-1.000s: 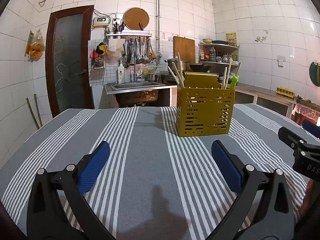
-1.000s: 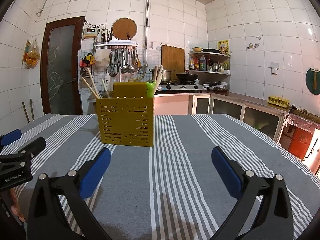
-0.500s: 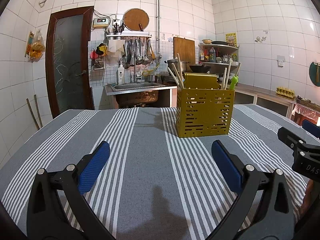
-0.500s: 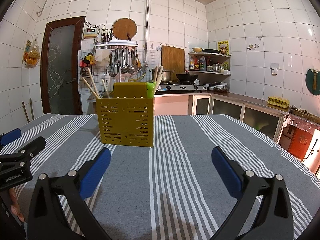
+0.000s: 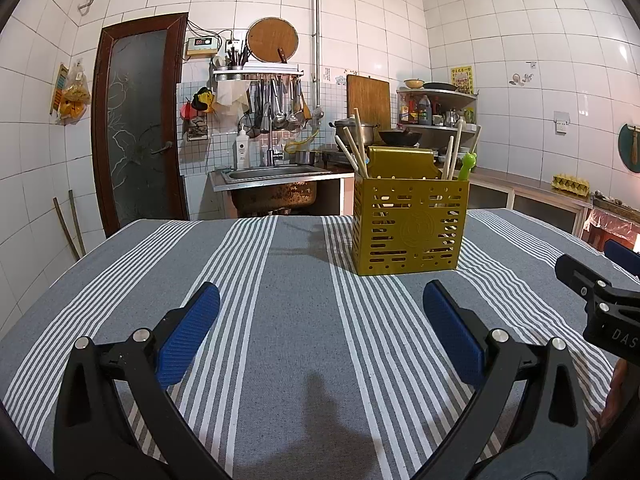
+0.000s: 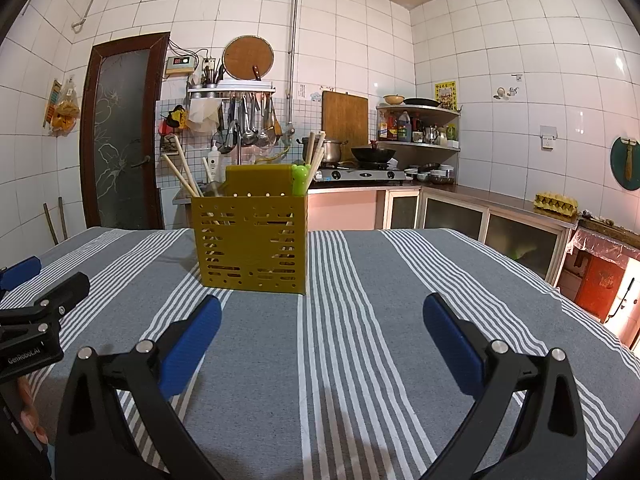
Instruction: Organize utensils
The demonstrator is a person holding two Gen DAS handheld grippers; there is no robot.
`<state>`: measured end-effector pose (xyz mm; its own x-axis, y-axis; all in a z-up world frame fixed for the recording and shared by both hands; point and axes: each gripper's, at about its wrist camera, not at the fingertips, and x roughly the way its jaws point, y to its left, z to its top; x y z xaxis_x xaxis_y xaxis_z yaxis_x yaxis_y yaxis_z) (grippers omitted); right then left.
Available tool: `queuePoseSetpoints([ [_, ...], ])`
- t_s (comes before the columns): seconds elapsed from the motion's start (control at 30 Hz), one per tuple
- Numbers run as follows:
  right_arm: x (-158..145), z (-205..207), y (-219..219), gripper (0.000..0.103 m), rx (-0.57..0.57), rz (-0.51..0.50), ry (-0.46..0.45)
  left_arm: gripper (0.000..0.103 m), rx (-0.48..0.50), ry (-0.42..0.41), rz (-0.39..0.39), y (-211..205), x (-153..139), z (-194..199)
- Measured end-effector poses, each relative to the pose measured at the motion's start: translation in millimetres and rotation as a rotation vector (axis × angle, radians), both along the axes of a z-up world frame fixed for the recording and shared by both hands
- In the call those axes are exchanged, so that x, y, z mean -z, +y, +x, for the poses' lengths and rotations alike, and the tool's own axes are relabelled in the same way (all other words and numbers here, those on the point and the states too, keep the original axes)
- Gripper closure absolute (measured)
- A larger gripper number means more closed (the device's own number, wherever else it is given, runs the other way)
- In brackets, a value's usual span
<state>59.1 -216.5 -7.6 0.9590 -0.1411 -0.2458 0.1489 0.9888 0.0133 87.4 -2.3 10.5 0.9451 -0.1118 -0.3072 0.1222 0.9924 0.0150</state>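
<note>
On the striped bench (image 5: 304, 320) a yellow basket (image 5: 410, 230) holds chopsticks (image 5: 356, 146) and a green spoon (image 5: 466, 164), well ahead of the left tongs (image 5: 320, 304) and right tongs (image 6: 322, 308), both spread apart and empty.

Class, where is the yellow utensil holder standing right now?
The yellow utensil holder stands upright on the striped tablecloth, ahead and right of centre in the left wrist view, ahead and left of centre in the right wrist view, untouched by either hand-held gripper.

Tablecloth (image 5: 296, 320): was grey with white stripes.
Door (image 5: 138, 128): stood shut, left of sink (image 5: 272, 174).
Wok (image 6: 373, 155): sat on stove (image 6: 360, 176).
Egg carton (image 6: 556, 202): lay on counter.
</note>
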Motion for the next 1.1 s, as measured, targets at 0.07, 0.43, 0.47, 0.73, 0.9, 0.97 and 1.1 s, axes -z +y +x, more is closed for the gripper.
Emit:
queuePoseSetpoints([
  [0.07, 0.0, 0.0, -0.1, 0.004, 0.0, 0.0, 0.0, 0.005, 0.0, -0.001, 0.0, -0.1, 0.1, -0.2],
  [0.43, 0.0, -0.1, 0.1, 0.004, 0.0, -0.001, 0.0, 0.005, 0.0, -0.001, 0.001, -0.5, 0.7, -0.3],
  [0.47, 0.0, 0.0, 0.1, 0.004, 0.0, -0.001, 0.0, 0.005, -0.002, 0.0, 0.002, -0.5, 0.9, 0.1],
  [0.73, 0.1, -0.1, 0.1, 0.004, 0.0, -0.001, 0.0, 0.005, -0.001, 0.002, 0.003, 3.0, -2.7, 2.8],
  [0.9, 0.2, -0.1, 0.4, 0.004, 0.0, -0.001, 0.001, 0.005, -0.001, 0.002, 0.003, 2.3, -2.8, 1.8],
  [0.97, 0.2, -0.2, 0.4, 0.004, 0.0, -0.001, 0.001, 0.005, -0.001, 0.003, 0.002, 3.2, -3.0, 2.9],
  [1.1, 0.4, -0.1, 0.2, 0.004, 0.0, -0.001, 0.001, 0.005, 0.0, 0.003, 0.002, 2.5, -2.9, 2.2],
])
